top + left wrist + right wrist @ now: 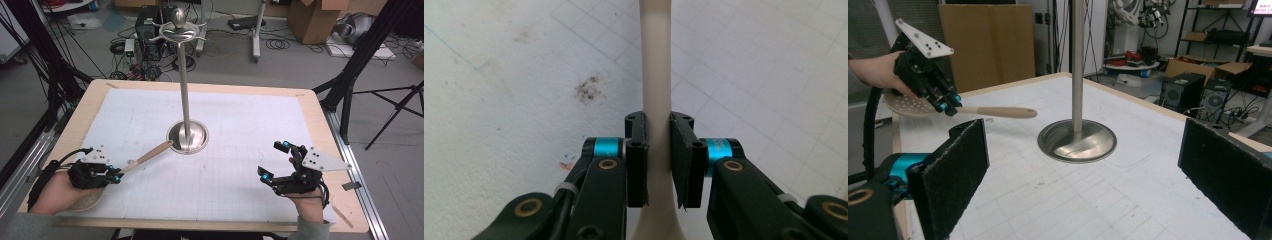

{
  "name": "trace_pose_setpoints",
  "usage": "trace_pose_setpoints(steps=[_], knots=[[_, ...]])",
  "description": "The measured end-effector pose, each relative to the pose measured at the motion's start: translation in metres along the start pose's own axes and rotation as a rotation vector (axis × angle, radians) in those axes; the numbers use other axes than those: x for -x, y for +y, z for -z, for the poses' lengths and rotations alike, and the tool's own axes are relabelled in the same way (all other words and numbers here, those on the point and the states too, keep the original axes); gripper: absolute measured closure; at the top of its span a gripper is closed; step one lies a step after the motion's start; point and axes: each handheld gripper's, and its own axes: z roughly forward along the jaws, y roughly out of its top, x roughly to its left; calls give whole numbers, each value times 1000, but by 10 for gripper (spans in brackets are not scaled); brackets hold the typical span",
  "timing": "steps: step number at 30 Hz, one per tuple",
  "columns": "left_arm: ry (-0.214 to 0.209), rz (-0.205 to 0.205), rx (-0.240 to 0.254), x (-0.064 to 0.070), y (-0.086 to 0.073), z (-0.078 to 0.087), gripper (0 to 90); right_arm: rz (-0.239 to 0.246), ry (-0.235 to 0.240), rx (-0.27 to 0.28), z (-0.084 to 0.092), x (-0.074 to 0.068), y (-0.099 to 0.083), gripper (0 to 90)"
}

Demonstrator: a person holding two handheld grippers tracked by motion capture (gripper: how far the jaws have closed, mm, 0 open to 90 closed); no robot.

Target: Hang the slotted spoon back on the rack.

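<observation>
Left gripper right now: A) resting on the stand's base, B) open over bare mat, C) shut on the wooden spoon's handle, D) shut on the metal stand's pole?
C: the left gripper has its jaws pressed on the wooden spoon handle, away from the metal stand.

Spoon (145, 159) bowl half hidden — under the left gripper (116, 175) and hand.

Left gripper (116, 175) sits low at the near left corner, jaws pinched in tight on the spoon (145, 157) handle, hand wrapped around the body from behind, and it points toward the middle. Right gripper (274, 161) is over at the near right, jaws spread wide with nothing between the pads (950, 177), also aimed toward the middle. Both forearms come in from the near edge.
</observation>
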Motion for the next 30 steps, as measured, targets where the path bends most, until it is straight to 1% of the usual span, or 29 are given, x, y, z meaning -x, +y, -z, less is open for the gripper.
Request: trace_pose_setpoints(steps=[1,2,5,6,7,9,10,13,17,20,22,25,27,30], knots=[[-2,4,8,0,1,1,780,-1,-2,-1,1,0,0,47],[-4,-1,17,-1,2,2,779,5,-2,-1,1,0,0,47],[1,-1,30,-2,5,5,780,3,-7,-2,3,-1,-1,48],[-4,3,32,-3,5,5,779,2,-8,-4,4,-2,-1,48],[-1,2,40,-3,6,6,779,8,-9,-2,5,-2,-1,47],[-2,5,46,-4,9,8,779,1,-11,-5,6,-3,-1,48],[-1,2,54,-4,10,9,779,9,-12,1,7,-2,-1,47],[7,-10,66,-7,13,12,779,3,-13,-3,8,-3,-1,47],[-5,7,106,-13,16,21,779,7,-15,-2,10,-4,-1,48],[-3,9,126,-16,18,29,779,9,-14,1,11,-4,0,47],[2,10,141,-17,20,34,779,0,-15,0,12,-5,0,47],[3,4,164,-18,22,41,779,11,-17,6,12,-4,0,47],[12,-4,172,-19,23,45,779,8,-15,6,12,-4,1,47],[13,-2,185,-21,25,49,779,13,-13,6,12,-4,1,47]])
